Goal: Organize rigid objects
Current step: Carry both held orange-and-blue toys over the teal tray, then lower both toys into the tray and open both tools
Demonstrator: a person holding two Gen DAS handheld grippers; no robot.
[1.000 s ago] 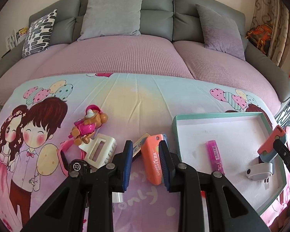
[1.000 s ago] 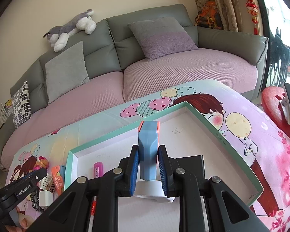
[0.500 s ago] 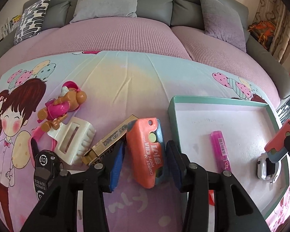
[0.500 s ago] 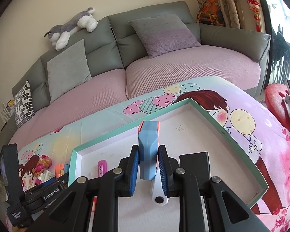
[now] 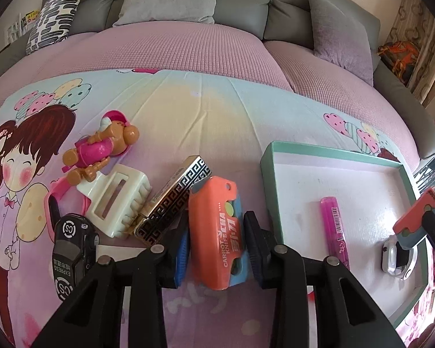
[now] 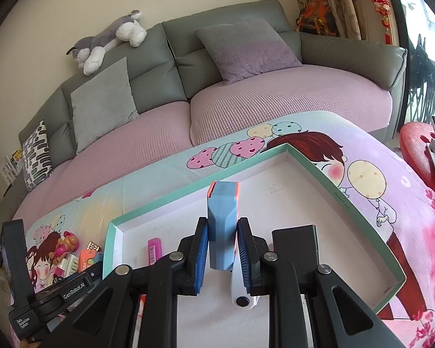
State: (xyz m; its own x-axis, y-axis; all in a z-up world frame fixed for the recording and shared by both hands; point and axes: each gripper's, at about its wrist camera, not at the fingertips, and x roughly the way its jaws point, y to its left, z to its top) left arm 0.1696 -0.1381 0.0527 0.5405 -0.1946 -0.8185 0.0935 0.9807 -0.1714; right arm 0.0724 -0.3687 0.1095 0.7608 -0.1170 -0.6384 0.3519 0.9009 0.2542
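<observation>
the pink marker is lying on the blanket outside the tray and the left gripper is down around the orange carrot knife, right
Not quite. The pink marker lies inside the tray, on its white floor, as the left wrist view shows. The rest holds: the left gripper is down around the orange carrot knife, its jaws having just been closing.

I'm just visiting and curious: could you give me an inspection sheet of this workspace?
Surface: cartoon-print bedsheet, lightly wrinkled.
Job's things: orange plastic utility knife on the sheet; pink tube and white gadget inside the teal-rimmed white tray.
Clutter: brown toy bear, cream hair claw, gold-patterned box, black toy car, beside the knife.
Grippers: left gripper jaws just closing, astride the knife, apparently not pressing; right gripper shut on a blue-and-orange cutter above the tray.
Cables: nothing seen.
Surroundings: grey sofa, pink cover, cushions, plush husky.
</observation>
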